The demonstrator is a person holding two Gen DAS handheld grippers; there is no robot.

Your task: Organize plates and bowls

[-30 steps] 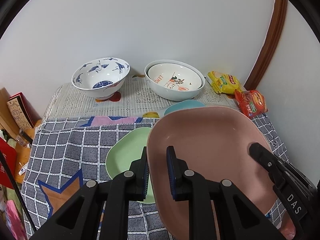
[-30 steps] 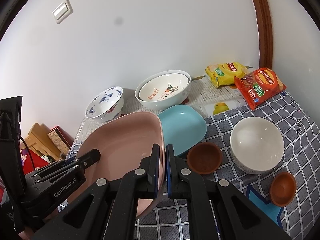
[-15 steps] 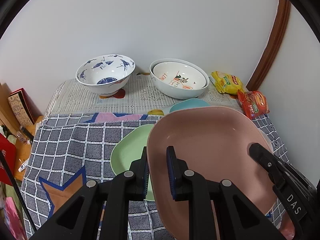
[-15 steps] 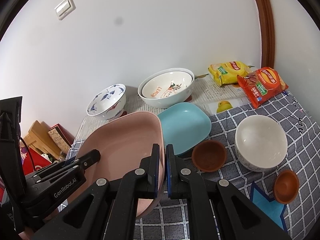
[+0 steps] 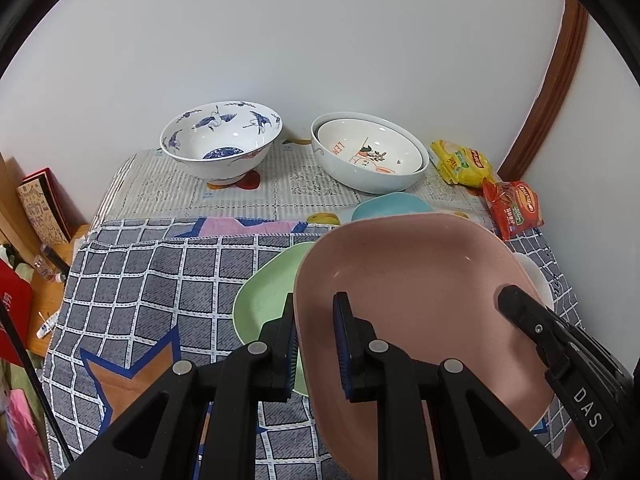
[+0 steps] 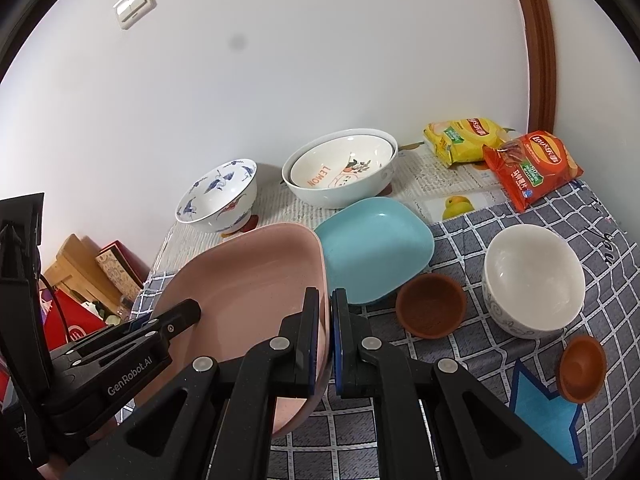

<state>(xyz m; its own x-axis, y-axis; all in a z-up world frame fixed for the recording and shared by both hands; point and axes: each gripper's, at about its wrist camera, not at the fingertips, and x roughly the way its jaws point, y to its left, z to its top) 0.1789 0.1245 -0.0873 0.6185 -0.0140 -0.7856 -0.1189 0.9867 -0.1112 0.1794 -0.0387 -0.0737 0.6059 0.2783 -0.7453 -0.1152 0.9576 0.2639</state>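
Note:
A large pink plate (image 5: 408, 280) (image 6: 248, 280) is held between both grippers above the checked cloth. My left gripper (image 5: 316, 340) is shut on its left rim; the right wrist view shows it at the lower left (image 6: 180, 312). My right gripper (image 6: 326, 332) is shut on the opposite rim and shows in the left wrist view (image 5: 520, 308). A green plate (image 5: 268, 296) lies partly under the pink one. A blue plate (image 6: 372, 248) lies just behind it. At the back stand a blue-and-white crane bowl (image 5: 220, 144) and two nested lemon bowls (image 5: 368, 152).
A white bowl (image 6: 532, 280) and two small brown bowls (image 6: 430, 306) (image 6: 582, 368) sit on the cloth at the right. Yellow (image 6: 460, 140) and red (image 6: 528, 168) snack packs lie in the back right corner by the wall. Books and boxes (image 5: 40, 208) stand past the table's left edge.
Both grippers have drifted slightly left with the pink plate, which now covers a little more of the green plate. Both grips are unchanged.

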